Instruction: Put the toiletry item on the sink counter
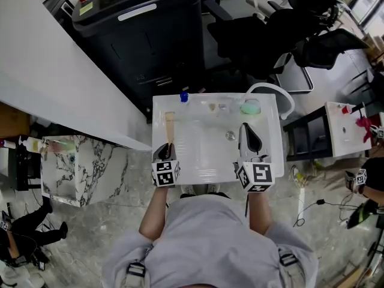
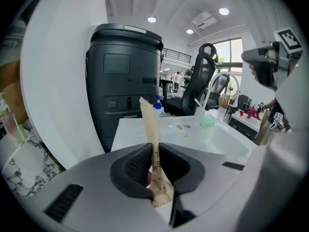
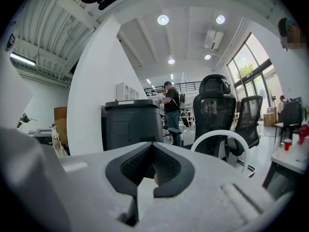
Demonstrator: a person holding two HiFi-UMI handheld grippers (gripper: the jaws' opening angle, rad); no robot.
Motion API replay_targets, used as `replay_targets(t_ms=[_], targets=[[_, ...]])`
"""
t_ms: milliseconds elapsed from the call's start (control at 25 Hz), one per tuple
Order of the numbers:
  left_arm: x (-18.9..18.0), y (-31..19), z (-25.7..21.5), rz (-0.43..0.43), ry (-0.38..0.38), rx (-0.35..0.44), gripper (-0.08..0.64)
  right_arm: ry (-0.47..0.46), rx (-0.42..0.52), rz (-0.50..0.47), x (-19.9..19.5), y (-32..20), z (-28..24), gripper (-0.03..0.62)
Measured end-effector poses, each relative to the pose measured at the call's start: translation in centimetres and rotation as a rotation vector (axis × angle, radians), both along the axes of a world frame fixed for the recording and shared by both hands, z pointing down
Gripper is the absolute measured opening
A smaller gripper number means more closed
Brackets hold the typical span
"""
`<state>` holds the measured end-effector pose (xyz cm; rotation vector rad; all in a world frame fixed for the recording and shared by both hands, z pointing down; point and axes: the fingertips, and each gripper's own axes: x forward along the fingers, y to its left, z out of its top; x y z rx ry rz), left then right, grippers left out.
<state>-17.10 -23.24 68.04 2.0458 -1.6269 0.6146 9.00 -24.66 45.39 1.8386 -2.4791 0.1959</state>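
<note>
So left tongs (image 2: 155, 164) pinch the paper packet (image 2: 150, 124) by its bottom end; probably light, bendy. The right tongs (image 3: 152, 154) are clenched, empty.

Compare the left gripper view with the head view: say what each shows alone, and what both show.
Left gripper view only: how the left gripper pinches the tan paper packet near its end, plus ceiling lights. Head view only: the basin drain and the person's grey shirt. Both: packet, blue-capped bottle, white sink, dark grey machine.
</note>
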Motion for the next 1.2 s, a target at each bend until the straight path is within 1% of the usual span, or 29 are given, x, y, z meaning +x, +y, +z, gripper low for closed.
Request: replay_targets(t_ms=[280,800,1080,1200], targets=[[-0.1,0.4,1.7,-0.001,-0.012,-0.046,0.043,-0.001,0.0,0.001,0.1,0.0,0.1,-0.002],[-0.1,0.6,3.4,0.01,-0.027,-0.096,0.043,-0.006,-0.005,0.005,0.5,-0.4,0.3,-0.002],[-0.2,0.7,4.5,0.009,-0.041,-0.146,0.043,-0.003,-0.007,0.008,0.7,-0.7,0.4,-0.002],[-0.2,0.7,5.2,0.008,-0.034,-0.165,0.043,-0.006,-0.009,0.009,0.7,-0.9,0.5,-0.002]])
